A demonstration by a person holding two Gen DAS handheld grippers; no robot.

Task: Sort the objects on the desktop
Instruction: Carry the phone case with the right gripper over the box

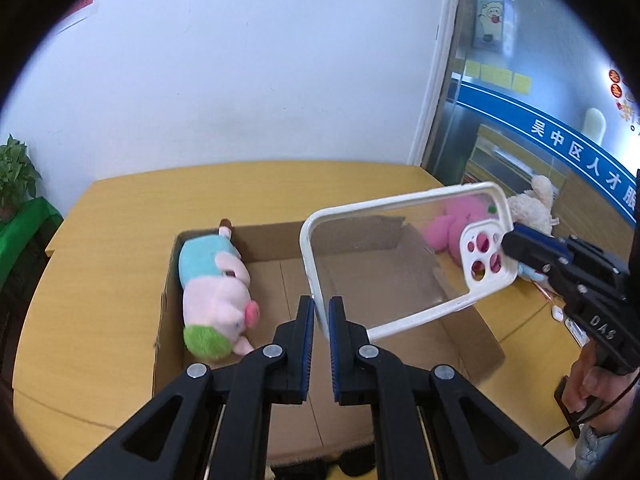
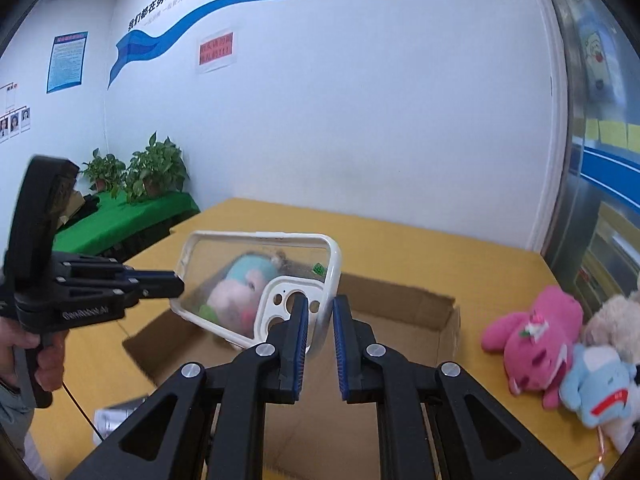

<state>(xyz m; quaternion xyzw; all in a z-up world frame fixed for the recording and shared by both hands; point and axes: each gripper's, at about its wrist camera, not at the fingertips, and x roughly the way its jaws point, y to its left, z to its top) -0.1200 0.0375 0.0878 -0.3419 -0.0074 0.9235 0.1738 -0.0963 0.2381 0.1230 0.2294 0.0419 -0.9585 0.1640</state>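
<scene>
- The clear phone case point(image 1: 394, 260), white-rimmed, hangs in the air above the open cardboard box point(image 1: 460, 312) on the worktop point(image 1: 120, 216).
- Left gripper point(image 1: 321, 320) pinches its near-left end; right gripper point(image 2: 320, 320) pinches the camera-cutout end.
- Its long axis spans between the grippers, roughly level.
- A plush pig point(image 1: 216, 292) lies in the box's left side; the space below the case looks free.

One clear phone case point(image 1: 400, 256) with a white rim was counted, and one open cardboard box point(image 1: 476, 332). Four plush toys showed: a pig point(image 1: 218, 296), a pink bear point(image 2: 534, 336), a blue one point(image 2: 598, 386), a cream one point(image 2: 614, 320). Two potted plants point(image 2: 156, 168) stood behind; two grippers point(image 1: 320, 316) were present.
</scene>
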